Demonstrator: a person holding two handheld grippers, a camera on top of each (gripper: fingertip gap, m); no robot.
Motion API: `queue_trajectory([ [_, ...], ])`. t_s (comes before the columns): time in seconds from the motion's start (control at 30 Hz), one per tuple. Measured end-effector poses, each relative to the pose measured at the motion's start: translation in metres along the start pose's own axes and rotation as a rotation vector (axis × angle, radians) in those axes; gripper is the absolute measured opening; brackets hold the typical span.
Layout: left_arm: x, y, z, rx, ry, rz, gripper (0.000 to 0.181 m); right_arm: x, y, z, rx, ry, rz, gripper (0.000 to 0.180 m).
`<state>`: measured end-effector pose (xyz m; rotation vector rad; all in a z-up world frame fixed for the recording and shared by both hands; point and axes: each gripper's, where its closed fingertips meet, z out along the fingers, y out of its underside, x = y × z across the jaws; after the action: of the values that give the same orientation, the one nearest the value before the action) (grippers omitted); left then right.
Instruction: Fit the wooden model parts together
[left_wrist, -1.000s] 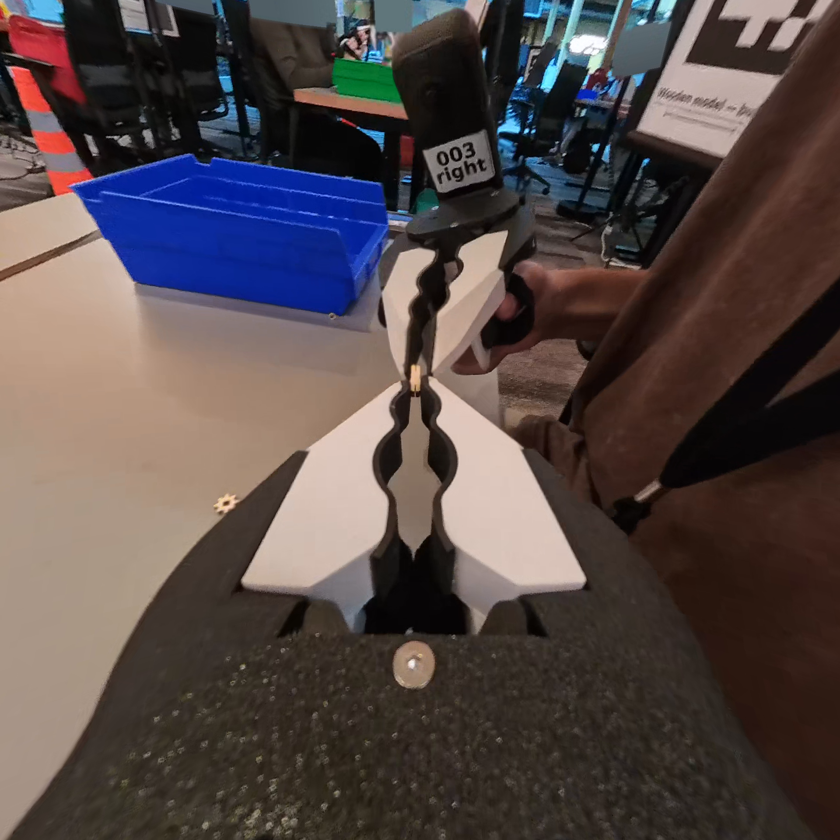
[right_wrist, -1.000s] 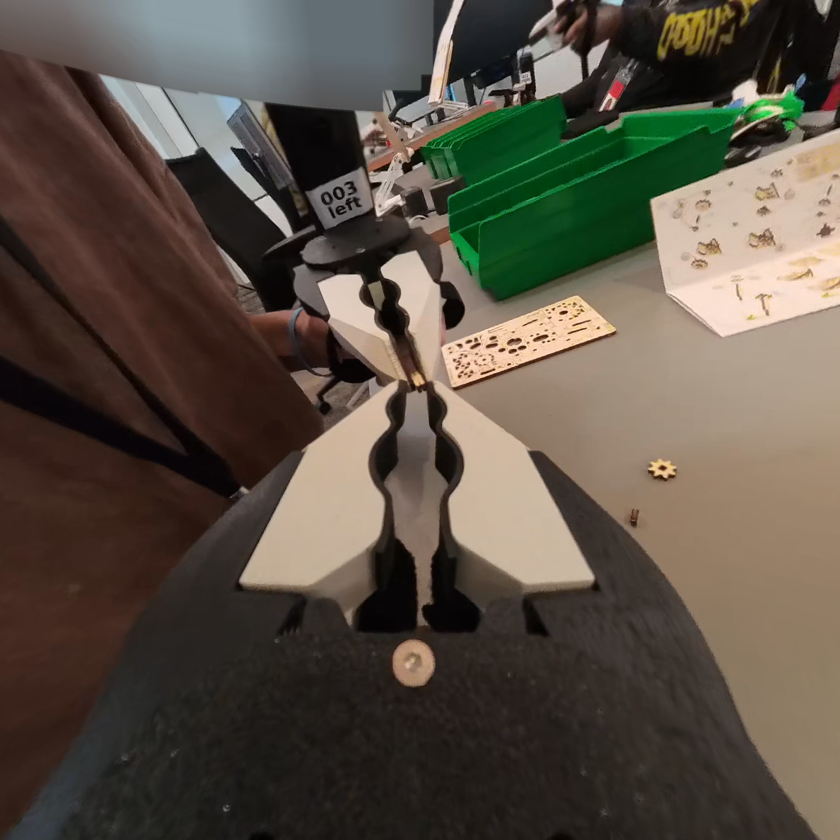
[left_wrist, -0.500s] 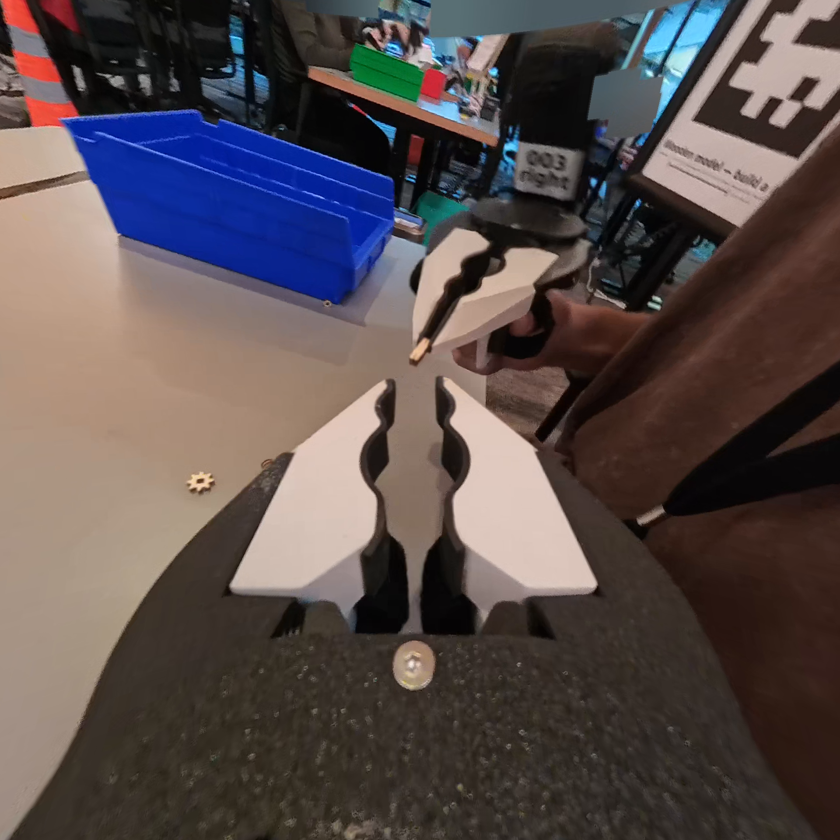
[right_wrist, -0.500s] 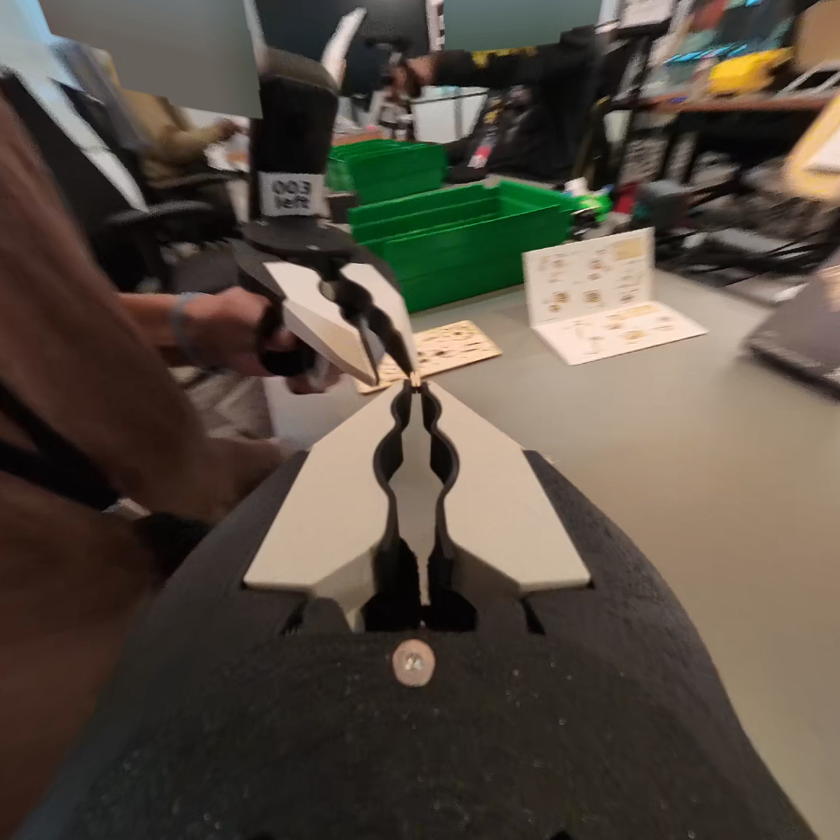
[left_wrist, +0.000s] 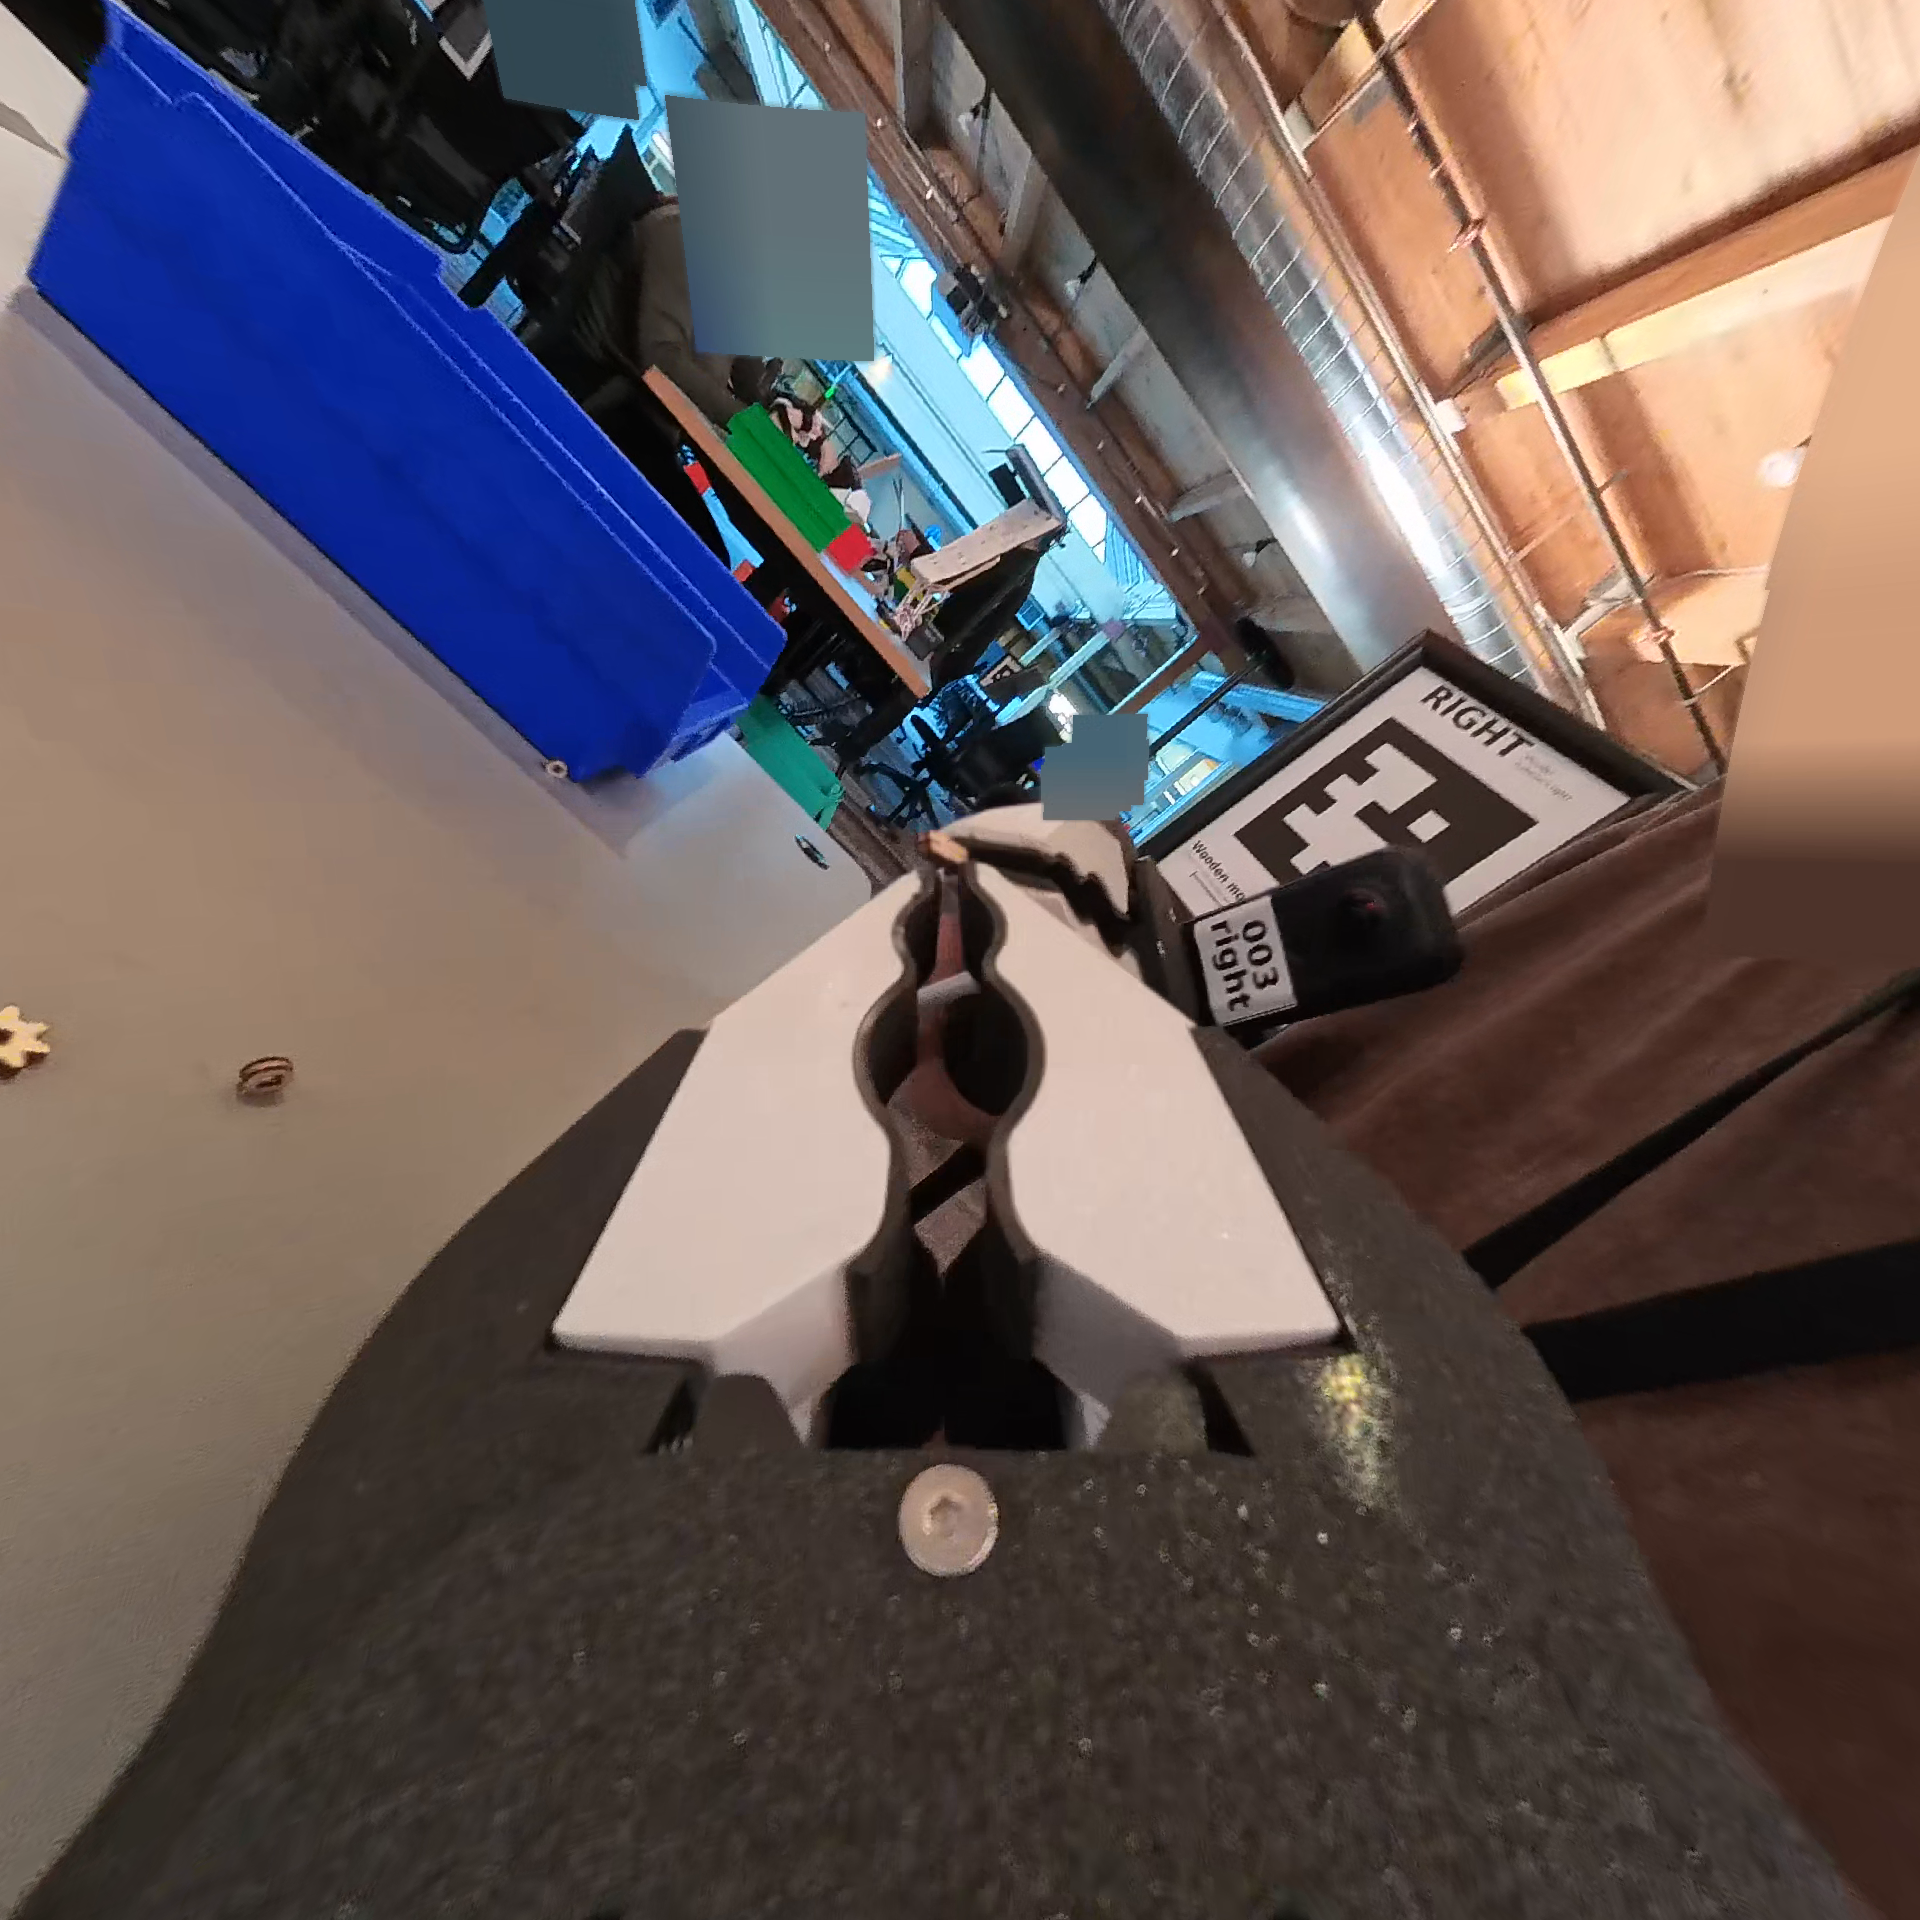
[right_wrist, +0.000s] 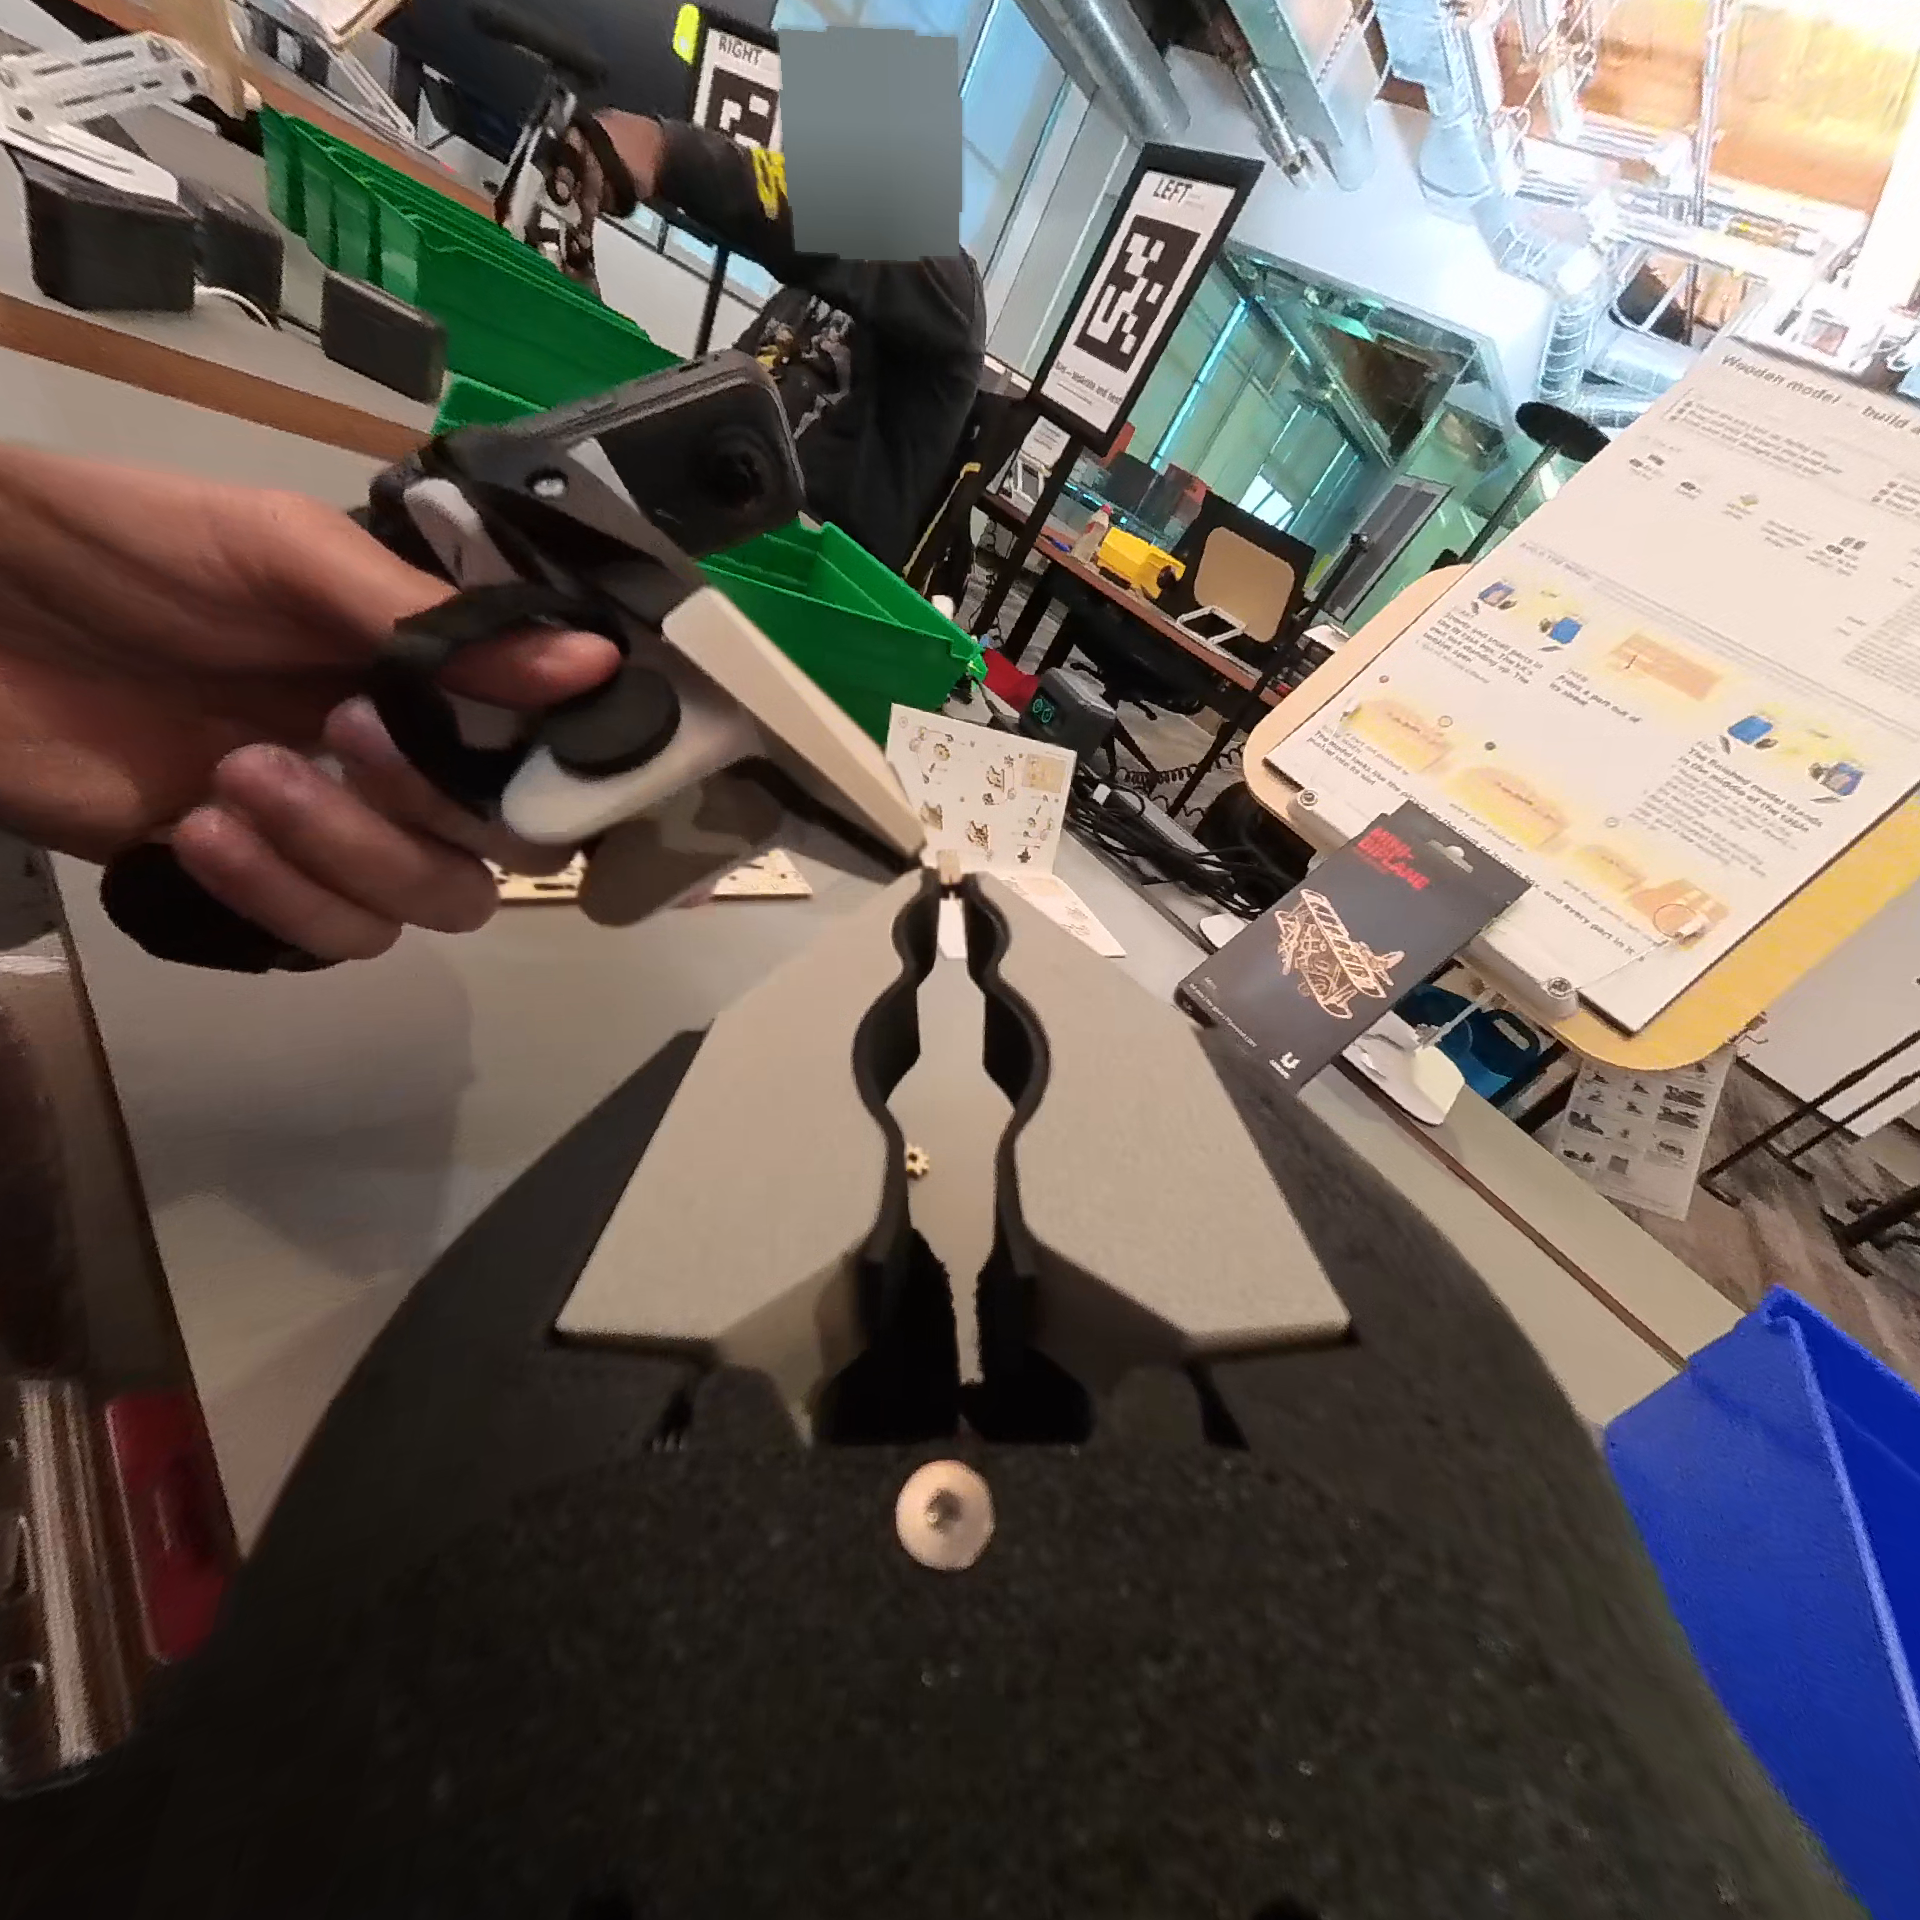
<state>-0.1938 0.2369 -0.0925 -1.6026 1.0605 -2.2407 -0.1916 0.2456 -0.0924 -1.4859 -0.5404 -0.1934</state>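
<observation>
Both grippers up off the worktop (right_wrist: 312, 1091), tips meeting nose to nose in mid-air.

Right gripper (right_wrist: 948, 883): jaws closed on a small wooden piece (right_wrist: 949, 861), pinched right at the tips. The same piece shows in the left wrist view, sticking out of the right tool's tips (left_wrist: 948, 848).

Left gripper (left_wrist: 943, 881): jaws nearly together at the tips, which sit right against that piece. Can't tell whether they grip it or anything else.

Loose on the worktop: a wooden gear (left_wrist: 19, 1036) and a small wooden ring (left_wrist: 263, 1076), near each other, well apart from the grippers. Laser-cut part sheet (right_wrist: 644, 883) lies flat behind the left tool, mostly hidden by the hand (right_wrist: 208, 707).

Blue bin (left_wrist: 395, 436) at the worktop edge, green bins (right_wrist: 831, 623) on the far side, instruction sheet (right_wrist: 987, 779) propped just past the tips.
</observation>
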Motion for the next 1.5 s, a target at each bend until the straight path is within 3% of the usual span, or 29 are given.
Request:
queue_trajectory([
  [0.17,0.000,-0.001,-0.003,0.015,0.031,-0.061,0.007,-0.004,0.000,0.001,0.010,-0.001,-0.036,0.003],
  [0.57,0.001,-0.002,-0.003,0.028,0.046,-0.079,0.002,-0.014,-0.002,0.002,0.036,-0.025,-0.071,0.003],
  [0.87,-0.002,-0.007,-0.008,0.034,0.055,-0.108,0.001,-0.011,-0.001,0.004,0.009,-0.007,0.001,0.003],
  [1.5,-0.006,0.002,-0.002,-0.024,-0.011,-0.033,0.000,-0.020,0.005,0.009,-0.046,-0.002,-0.080,0.000],
])
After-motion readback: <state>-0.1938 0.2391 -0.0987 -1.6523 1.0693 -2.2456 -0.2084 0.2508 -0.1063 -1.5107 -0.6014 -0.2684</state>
